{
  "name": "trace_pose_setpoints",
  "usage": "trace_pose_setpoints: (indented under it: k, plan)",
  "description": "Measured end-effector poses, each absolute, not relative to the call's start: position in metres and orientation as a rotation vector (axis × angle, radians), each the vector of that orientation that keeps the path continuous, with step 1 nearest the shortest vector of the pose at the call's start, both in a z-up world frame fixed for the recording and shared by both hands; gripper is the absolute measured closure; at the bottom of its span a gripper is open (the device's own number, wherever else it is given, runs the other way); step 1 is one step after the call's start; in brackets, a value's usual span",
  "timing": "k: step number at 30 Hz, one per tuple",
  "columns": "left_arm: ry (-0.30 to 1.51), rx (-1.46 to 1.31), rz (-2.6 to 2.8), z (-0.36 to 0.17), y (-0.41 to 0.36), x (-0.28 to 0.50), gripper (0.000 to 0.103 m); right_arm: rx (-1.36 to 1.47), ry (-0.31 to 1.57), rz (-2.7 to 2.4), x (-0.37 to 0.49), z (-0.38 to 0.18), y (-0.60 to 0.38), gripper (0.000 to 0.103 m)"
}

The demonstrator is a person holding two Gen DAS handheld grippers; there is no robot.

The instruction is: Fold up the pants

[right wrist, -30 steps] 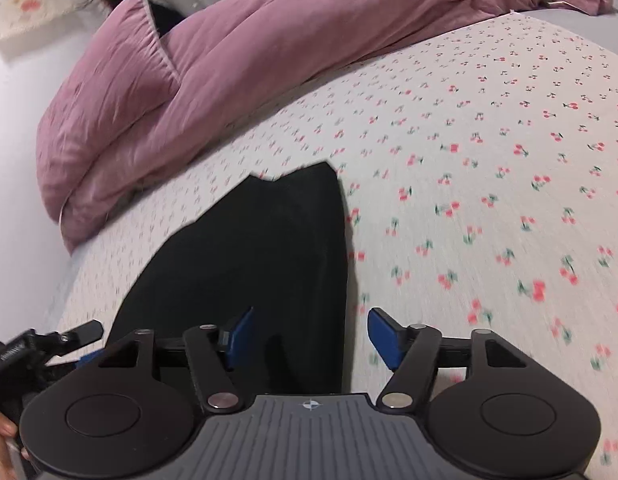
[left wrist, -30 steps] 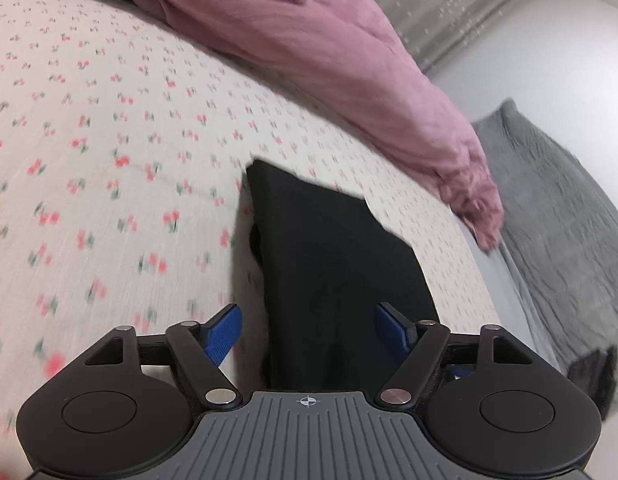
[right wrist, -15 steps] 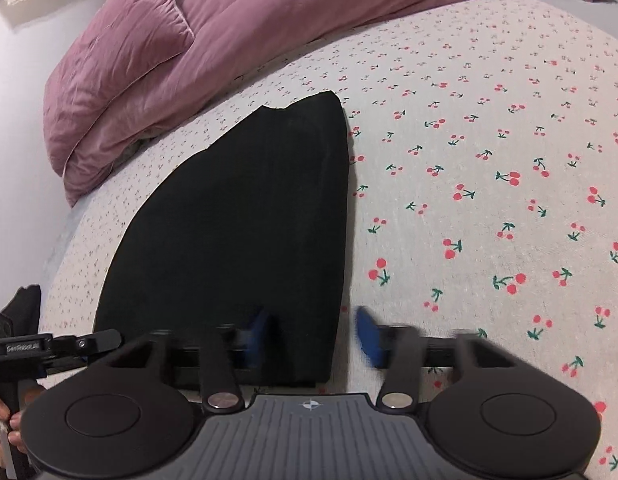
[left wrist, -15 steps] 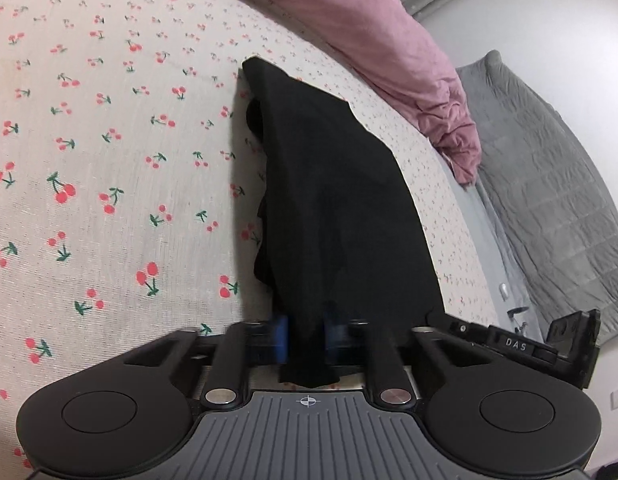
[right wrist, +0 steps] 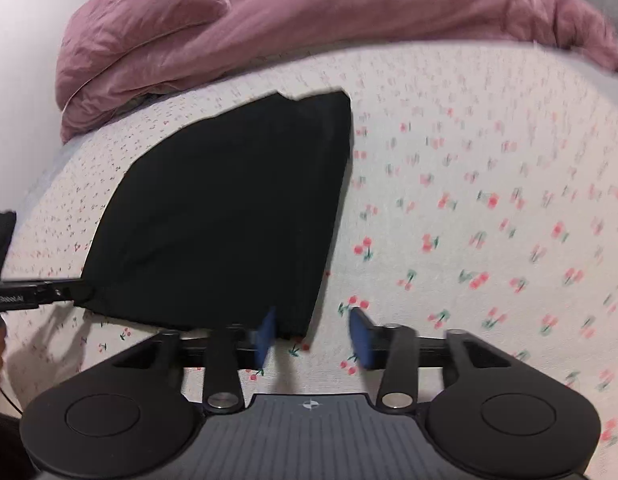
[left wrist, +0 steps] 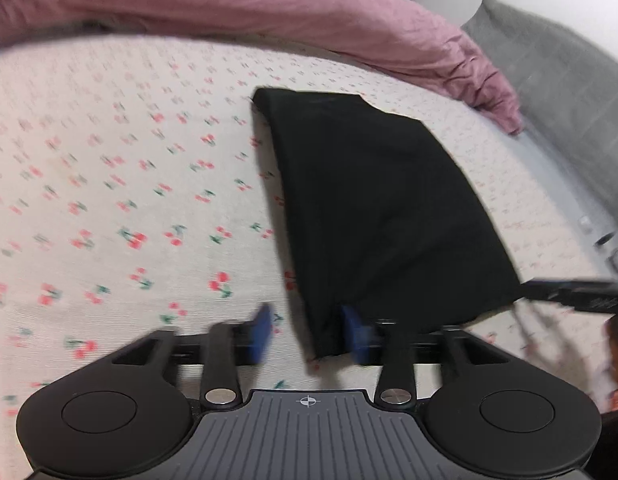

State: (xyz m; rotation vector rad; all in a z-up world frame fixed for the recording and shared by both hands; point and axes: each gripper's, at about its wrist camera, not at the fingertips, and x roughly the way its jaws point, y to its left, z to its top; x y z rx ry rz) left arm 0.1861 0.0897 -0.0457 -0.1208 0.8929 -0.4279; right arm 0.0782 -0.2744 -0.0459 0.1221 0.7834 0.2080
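The black pants (left wrist: pixel 381 208) lie folded into a flat panel on the cherry-print bedsheet (left wrist: pixel 109 160), and the right wrist view shows the pants (right wrist: pixel 229 208) too. My left gripper (left wrist: pixel 309 334) sits at their near left corner. Its jaws are opening, and the corner lies loose between them against the right pad. My right gripper (right wrist: pixel 313 338) is at the near right corner. Its jaws are opening too, with that corner beside the left pad. Neither pair of pads presses the cloth.
A pink duvet (right wrist: pixel 309 20) and pillow (right wrist: pixel 141 12) are heaped along the far side of the bed. A grey blanket (left wrist: pixel 561 72) lies past the bed's edge. The bedsheet (right wrist: pixel 489 160) stretches bare to the right of the pants.
Half a second ago both grippers were shut on the pants' near edge. Both have since spread their jaws and let the cloth go. Both views have rolled and shifted.
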Motion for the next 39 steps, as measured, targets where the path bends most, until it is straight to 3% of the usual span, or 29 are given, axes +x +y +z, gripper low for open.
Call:
trace_pose_setpoints:
  k: [1,3,10,17,39]
  plan:
    - [0.879,-0.094,-0.401,-0.041,0.088,0.181,0.031,0.115,0.766,0.197,0.076,-0.040,-0.274,0.042]
    - [0.850,-0.045,-0.366,-0.032,0.081,0.172,0.029,0.105,0.732,0.191,0.070,-0.031,-0.272,0.031]
    - [0.827,-0.010,-0.259,-0.013,0.050,0.148,0.002,0.020,0.653,0.135,0.045,-0.009,-0.254,0.013]
    - [0.856,-0.019,-0.202,-0.013,0.020,0.126,0.000,0.001,0.584,0.030,0.019,-0.014,-0.241,0.001]
    - [0.800,0.058,-0.012,-0.043,-0.002,0.115,0.000,-0.092,0.543,-0.053,0.015,-0.042,-0.209,0.001]
